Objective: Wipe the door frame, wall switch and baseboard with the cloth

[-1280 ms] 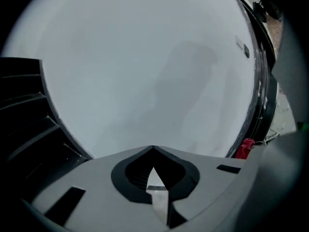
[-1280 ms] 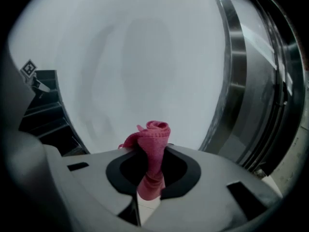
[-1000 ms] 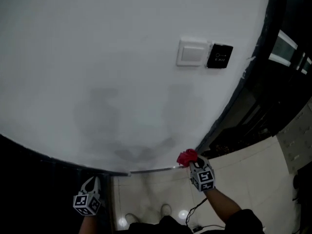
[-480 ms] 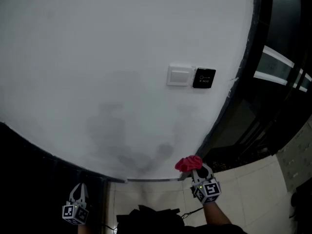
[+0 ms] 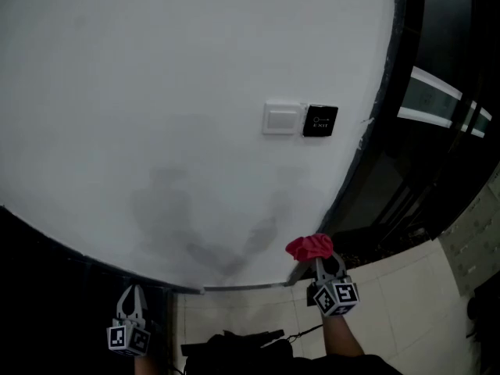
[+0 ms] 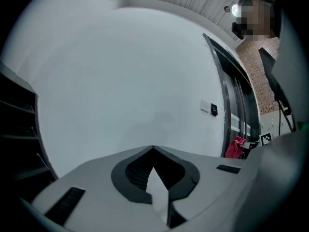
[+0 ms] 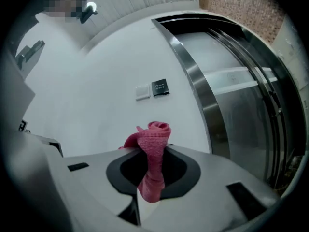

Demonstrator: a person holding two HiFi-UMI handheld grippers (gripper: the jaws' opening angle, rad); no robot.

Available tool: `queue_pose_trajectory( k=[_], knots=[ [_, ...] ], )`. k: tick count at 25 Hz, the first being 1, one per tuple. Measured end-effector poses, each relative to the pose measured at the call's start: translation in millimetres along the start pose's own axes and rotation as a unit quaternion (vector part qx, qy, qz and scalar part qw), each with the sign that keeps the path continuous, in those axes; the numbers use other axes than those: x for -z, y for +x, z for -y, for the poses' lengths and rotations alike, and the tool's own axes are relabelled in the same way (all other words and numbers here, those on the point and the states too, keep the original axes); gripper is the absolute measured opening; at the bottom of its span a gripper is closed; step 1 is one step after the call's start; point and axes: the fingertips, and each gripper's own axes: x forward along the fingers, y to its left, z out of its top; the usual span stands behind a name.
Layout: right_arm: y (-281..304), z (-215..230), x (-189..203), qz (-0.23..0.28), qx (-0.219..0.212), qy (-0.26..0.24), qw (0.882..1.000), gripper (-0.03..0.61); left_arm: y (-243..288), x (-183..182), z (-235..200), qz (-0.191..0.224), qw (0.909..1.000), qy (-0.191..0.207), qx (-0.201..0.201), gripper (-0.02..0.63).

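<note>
Right gripper view shows the fingers of the right gripper clenched on a pink cloth. The cloth runs up between them and ends in a rolled bunch above their tips. Beyond the bunch is the white wall. Higher up on it sit the white wall switch and, right beside it, a black panel. To the right of the fingers the shiny metal door frame climbs in a curve, with glass behind it. Whether the cloth touches the wall cannot be told from this view.

Head view adds what that one lacks. The cloth is low down at the foot of the wall, just beside the bottom of the dark door frame. It is also just above the thin metal baseboard, which runs off to the left of the fingers. The right gripper points up at the wall, its marker cube nearest the person, over the pale tiled floor. The wall switch is well above the cloth.

Left gripper view shows the left gripper with its fingers pressed together on nothing, facing bare wall. Far to its right it catches the cloth from the side, close against the door frame. In the head view the left gripper hangs well to the left of the right one.
</note>
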Motion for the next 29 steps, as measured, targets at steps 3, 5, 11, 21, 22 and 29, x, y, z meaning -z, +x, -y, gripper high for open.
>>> queue_pose_trajectory(
  k=[3,5,11,21,22,29],
  knots=[
    [-7,-7,2,0.008,0.011,0.009,1.0,0.049,-2,-4,-3,0.011,0.9999,-0.007,0.008,-0.006],
    [-12,-11,4,0.013,0.017,0.019,1.0,0.048,-3,-6,-3,0.012,0.9998,0.006,0.015,-0.006],
    [-19,-23,12,0.008,0.03,0.015,0.999,0.048,-4,-15,-8,0.002,0.9981,0.057,0.021,-0.006],
    [-32,-18,16,-0.003,0.048,0.016,0.999,0.048,-16,-8,-6,-0.003,0.999,0.039,0.022,-0.006],
    [-33,-17,16,-0.004,0.05,0.017,0.999,0.048,-18,-6,-7,-0.004,0.9991,0.038,0.021,-0.006],
    [-48,-6,29,-0.018,0.071,0.001,0.997,0.048,-34,-1,-19,-0.015,0.9994,0.032,0.002,-0.006]
  ],
)
